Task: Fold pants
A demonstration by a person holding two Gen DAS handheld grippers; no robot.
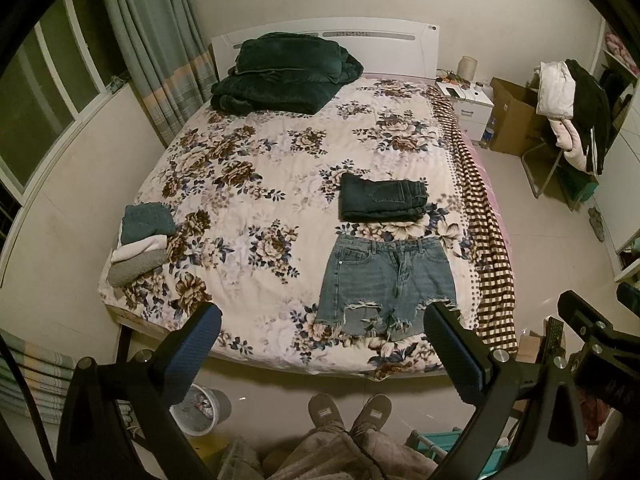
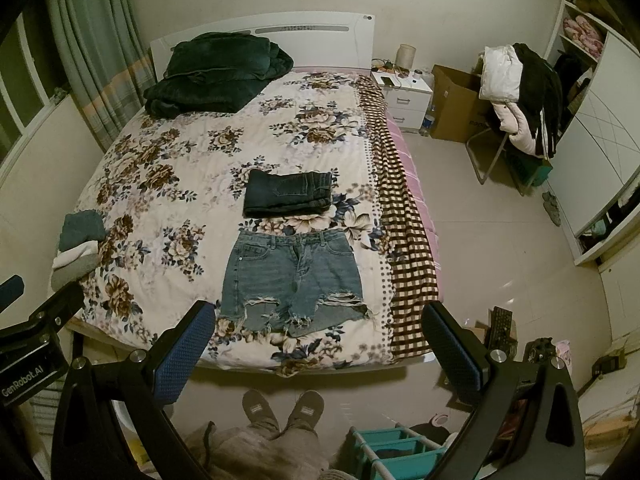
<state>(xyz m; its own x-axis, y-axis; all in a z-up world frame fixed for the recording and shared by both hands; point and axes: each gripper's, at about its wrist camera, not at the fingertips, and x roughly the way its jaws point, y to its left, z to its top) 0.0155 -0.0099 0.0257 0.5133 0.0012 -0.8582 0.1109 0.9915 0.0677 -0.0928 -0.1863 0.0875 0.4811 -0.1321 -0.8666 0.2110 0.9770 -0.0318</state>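
- Left gripper (image 1: pixel 322 354): fingers spread wide, nothing between them; blue ribbed pads (image 1: pixel 454 358) face inward. Held above the floor at the foot of the bed, aimed forward and down over the mattress, clear of the cloth.
- Right gripper (image 2: pixel 316 354): fingers likewise spread wide and holding nothing; same raised, forward-tilted pose, just right of the left gripper, whose frame shows at the left edge of the right wrist view.
- Denim shorts (image 1: pixel 386 286): light blue, frayed hem, laid flat and unfolded, waistband away from the person, near the foot of the bed toward its right side.
- Folded dark jeans (image 1: pixel 383 198): compact rectangle just beyond the shorts' waistband, apart from them.
- Floral bedspread (image 1: pixel 256 168): covers the bed beneath both garments.
- Stack of folded clothes (image 1: pixel 142 242): teal, white, grey, at the bed's left edge.
- Dark green blanket (image 1: pixel 280 74): bundled against the headboard.
- Checked blanket (image 1: pixel 486 236): hangs along the bed's right edge.
- Slippered feet (image 1: pixel 348 412): on the floor below the grippers.
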